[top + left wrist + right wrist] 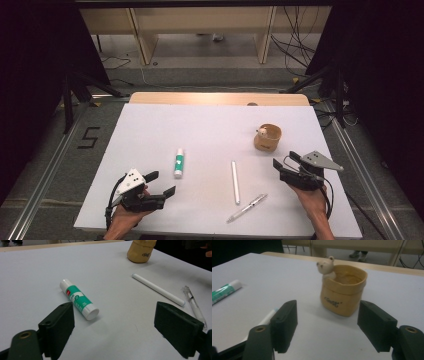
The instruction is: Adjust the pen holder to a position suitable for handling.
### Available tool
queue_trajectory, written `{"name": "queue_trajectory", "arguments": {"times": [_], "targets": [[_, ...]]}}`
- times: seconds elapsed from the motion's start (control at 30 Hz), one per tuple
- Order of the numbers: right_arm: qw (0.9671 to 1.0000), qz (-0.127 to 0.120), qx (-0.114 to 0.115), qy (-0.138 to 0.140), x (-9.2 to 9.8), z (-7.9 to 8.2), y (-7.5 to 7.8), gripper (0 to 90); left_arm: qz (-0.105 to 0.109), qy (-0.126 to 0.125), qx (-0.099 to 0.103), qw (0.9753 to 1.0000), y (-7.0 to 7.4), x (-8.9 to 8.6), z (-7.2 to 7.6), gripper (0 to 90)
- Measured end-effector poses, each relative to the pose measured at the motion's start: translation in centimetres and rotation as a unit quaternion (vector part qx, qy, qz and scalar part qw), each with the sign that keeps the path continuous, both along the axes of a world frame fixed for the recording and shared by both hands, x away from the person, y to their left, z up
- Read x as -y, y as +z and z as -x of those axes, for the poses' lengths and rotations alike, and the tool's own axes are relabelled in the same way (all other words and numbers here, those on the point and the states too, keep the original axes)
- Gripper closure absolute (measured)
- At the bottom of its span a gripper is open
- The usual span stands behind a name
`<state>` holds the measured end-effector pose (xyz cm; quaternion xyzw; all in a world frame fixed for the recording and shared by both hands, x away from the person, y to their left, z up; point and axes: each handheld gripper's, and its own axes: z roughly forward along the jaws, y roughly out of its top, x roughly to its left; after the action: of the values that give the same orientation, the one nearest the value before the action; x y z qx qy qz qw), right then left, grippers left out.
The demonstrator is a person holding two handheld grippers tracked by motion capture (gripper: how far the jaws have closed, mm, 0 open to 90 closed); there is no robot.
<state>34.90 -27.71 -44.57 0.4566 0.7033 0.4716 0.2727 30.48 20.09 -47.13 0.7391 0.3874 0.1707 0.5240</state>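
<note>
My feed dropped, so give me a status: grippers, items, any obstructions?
Left gripper open, empty, facing glue stick. Right gripper open, empty, facing bear cup. White stick and clear pen lie between. Nothing blocking.

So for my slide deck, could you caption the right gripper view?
Open right gripper faces a tan pouch-shaped holder with a small bear figure at its rim.

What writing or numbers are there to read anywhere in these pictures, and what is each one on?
"5": a big black figure on the floor left of the table.
Glue stick: print on its green and red label, too blurred to read.
Tan bear cup: a dark word printed low on its front, too blurred to read.
White stick and clear pen: no writing that I can make out.
</note>
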Motion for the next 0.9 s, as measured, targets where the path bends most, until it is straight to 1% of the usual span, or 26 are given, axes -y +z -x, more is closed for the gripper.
{"name": "queue_trajectory", "arguments": {"times": [0.07, 0.23, 0.43, 0.5, 0.53, 0.57, 0.6, 0.63, 0.67, 0.77, 0.8, 0.83, 0.87, 0.9], "targets": [[0.9999, -0.003, -0.008, -0.011, 0.3, -0.8, -0.1, 37.3, 0.001, 0.002, 0.002, 1.0000, 0.0, 0.0, 0.0, 16.1], [0.9988, -0.006, -0.024, -0.041, 1.1, -2.6, -0.4, 50.7, 0.001, 0.004, 0.002, 1.0000, 0.0, -0.1, -0.1, 16.0], [0.9959, -0.003, -0.044, -0.080, 1.7, -4.7, -0.8, 66.8, 0.002, 0.008, 0.002, 1.0000, -0.1, -0.1, -0.1, 16.0], [0.9948, -0.010, -0.048, -0.089, 2.1, -5.4, -1.1, 72.2, 0.001, 0.009, 0.002, 1.0000, -0.1, -0.1, -0.1, 16.0], [0.9936, -0.015, -0.053, -0.098, 2.4, -6.1, -1.5, 78.5, 0.001, 0.008, 0.002, 1.0000, -0.1, -0.1, -0.2, 16.0], [0.9933, -0.014, -0.054, -0.101, 2.4, -6.5, -1.6, 80.8, 0.001, 0.008, 0.002, 1.0000, -0.1, -0.1, -0.1, 16.0], [0.9933, -0.014, -0.054, -0.101, 2.4, -6.5, -1.6, 80.8, 0.000, 0.008, 0.002, 1.0000, -0.1, -0.1, -0.1, 16.0], [0.9923, -0.009, -0.061, -0.107, 2.4, -7.2, -2.0, 84.5, 0.000, 0.008, 0.002, 1.0000, -0.1, -0.1, -0.1, 16.0], [0.9923, -0.009, -0.061, -0.107, 2.4, -7.2, -2.0, 84.5, 0.000, 0.008, 0.002, 1.0000, -0.1, -0.1, -0.2, 16.0], [0.9910, -0.005, -0.073, -0.113, 2.4, -8.2, -2.7, 88.5, 0.000, 0.009, 0.002, 1.0000, -0.1, -0.1, -0.2, 16.0], [0.9897, -0.002, -0.085, -0.115, 2.3, -8.9, -3.1, 90.0, 0.000, 0.010, 0.002, 1.0000, -0.1, -0.1, -0.2, 16.0], [0.9897, -0.002, -0.085, -0.115, 2.3, -8.9, -3.1, 90.0, -0.001, 0.010, 0.002, 1.0000, -0.1, -0.1, -0.2, 16.0], [0.9891, -0.001, -0.091, -0.116, 2.1, -9.1, -3.4, 90.0, -0.001, 0.010, 0.002, 0.9999, -0.1, -0.1, -0.2, 16.0], [0.9883, 0.001, -0.103, -0.112, 1.8, -9.6, -3.8, 90.0, 0.000, 0.010, 0.002, 0.9999, -0.1, -0.1, -0.2, 16.0]]}}
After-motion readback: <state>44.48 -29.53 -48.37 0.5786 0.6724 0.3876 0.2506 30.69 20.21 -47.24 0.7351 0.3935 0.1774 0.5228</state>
